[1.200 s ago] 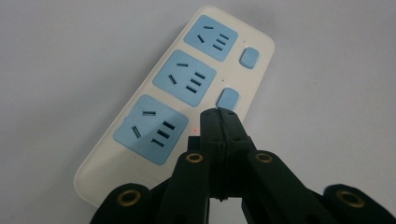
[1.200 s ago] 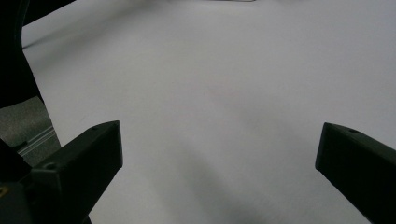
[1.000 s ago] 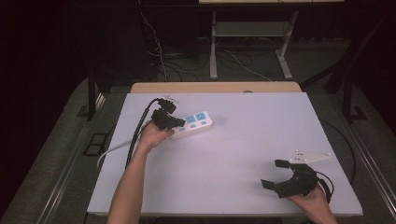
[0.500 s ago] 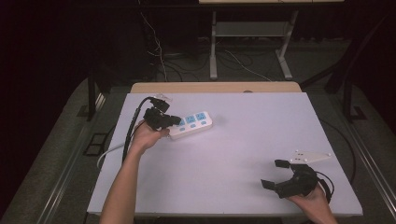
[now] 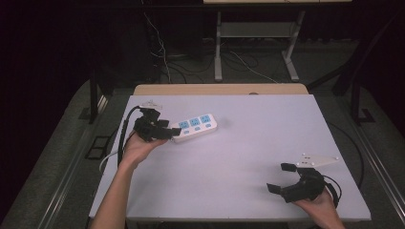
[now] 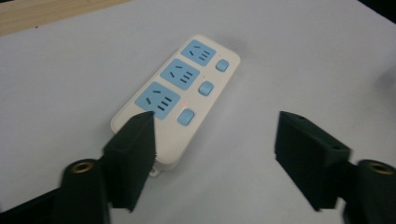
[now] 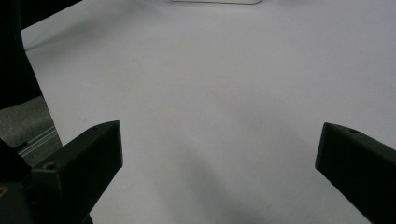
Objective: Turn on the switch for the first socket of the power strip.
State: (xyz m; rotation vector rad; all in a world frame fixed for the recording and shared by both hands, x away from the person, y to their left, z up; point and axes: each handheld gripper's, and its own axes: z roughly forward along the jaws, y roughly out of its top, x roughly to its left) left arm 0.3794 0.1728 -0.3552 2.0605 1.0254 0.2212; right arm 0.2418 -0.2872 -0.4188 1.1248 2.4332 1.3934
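Power strip (image 5: pixel 195 126) lies on the table (image 5: pixel 239 157), left tool (image 5: pixel 173 133) open.

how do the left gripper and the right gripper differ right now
The left gripper sits far-left, at the end of the power strip; the right gripper is near-right with only bare table ahead. The left gripper's jaws have just been opening; nothing between them. Both are black, hand-held and open.

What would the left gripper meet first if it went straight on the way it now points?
Probably the white power strip with blue sockets: it lies just beyond the left gripper, whose jaws have just been opening with nothing between them. It sits toward one jaw, so depth and alignment are uncertain.
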